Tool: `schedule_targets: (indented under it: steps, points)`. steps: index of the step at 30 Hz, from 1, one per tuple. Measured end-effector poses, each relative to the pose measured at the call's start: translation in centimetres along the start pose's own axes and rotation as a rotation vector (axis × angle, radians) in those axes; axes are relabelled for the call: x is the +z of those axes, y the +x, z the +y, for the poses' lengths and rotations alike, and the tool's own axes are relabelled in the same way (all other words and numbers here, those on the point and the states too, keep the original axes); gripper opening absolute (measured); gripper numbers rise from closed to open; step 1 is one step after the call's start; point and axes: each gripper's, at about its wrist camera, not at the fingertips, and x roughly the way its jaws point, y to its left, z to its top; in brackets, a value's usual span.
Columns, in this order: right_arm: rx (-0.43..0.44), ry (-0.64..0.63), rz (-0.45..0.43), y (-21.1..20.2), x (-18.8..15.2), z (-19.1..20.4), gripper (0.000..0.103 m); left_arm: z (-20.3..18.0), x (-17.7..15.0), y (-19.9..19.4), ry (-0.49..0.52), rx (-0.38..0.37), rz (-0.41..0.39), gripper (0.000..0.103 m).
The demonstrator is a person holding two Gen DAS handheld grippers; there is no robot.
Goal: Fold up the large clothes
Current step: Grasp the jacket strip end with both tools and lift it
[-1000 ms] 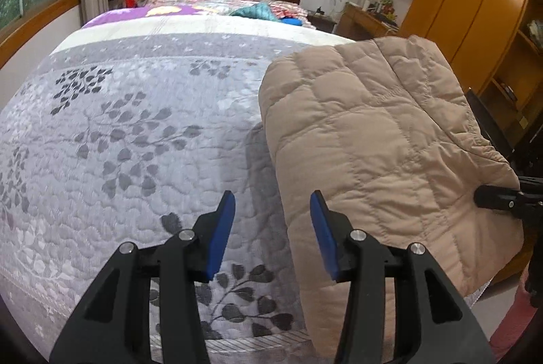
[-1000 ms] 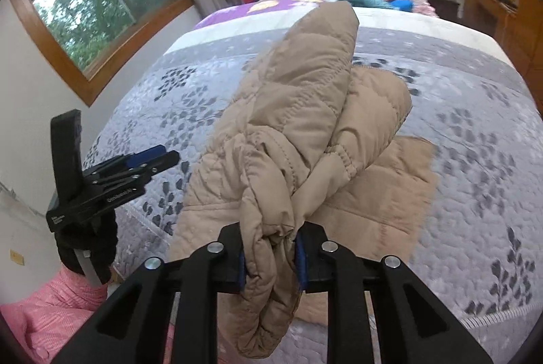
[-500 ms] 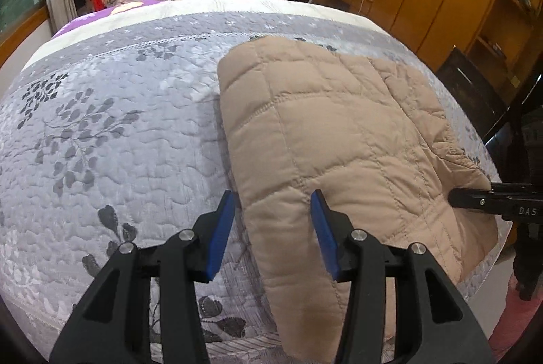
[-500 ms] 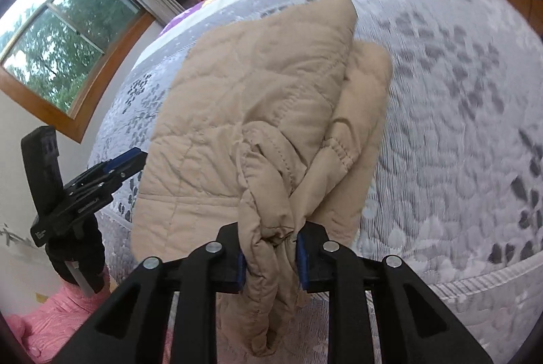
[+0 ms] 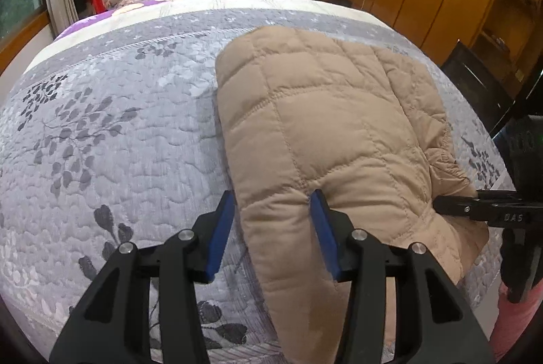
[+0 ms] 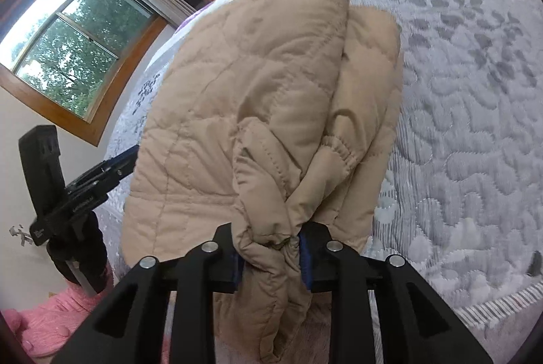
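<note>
Left wrist: left gripper (image 5: 273, 214) jaws apart, straddling near edge of jacket (image 5: 325, 126), nothing clamped. Jacket lies folded on quilt (image 5: 118, 126), hem overhanging bed edge. Right gripper (image 5: 482, 209) at jacket's right corner.

Right wrist: right gripper (image 6: 269, 257) jaws clamped on bunched jacket (image 6: 258, 85) layers, cuff among them. Risk: puffy bundle slips out, fold springs open; 1-sided pull drags jacket off bed.
</note>
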Motion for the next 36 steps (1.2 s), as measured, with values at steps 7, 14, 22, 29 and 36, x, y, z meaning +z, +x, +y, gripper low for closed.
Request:
schedule_targets:
  steps: [7,14,22,29,36]
  points:
    - [0.042,0.008,-0.018,-1.2,-0.6,-0.7,0.039,0.7,-0.5,1.7,-0.023,-0.025,0.028,0.053]
    - [-0.130,-0.080,-0.159,-7.7,0.6,1.4,0.059,1.4,1.3,-1.9,-0.020,-0.016,-0.046,0.052]
    - [-0.273,-0.212,-0.214,-6.8,5.0,6.1,0.052,-0.8,4.2,-1.8,-0.013,-0.008,-0.071,0.051]
    - [-0.287,-0.218,-0.200,-4.1,7.8,5.9,0.047,-1.7,6.2,-0.3,-0.008,-0.026,-0.079,0.039]
    - [-0.306,-0.169,-0.161,-1.6,8.4,3.8,0.045,-2.0,6.5,2.8,0.015,-0.033,-0.035,0.035]
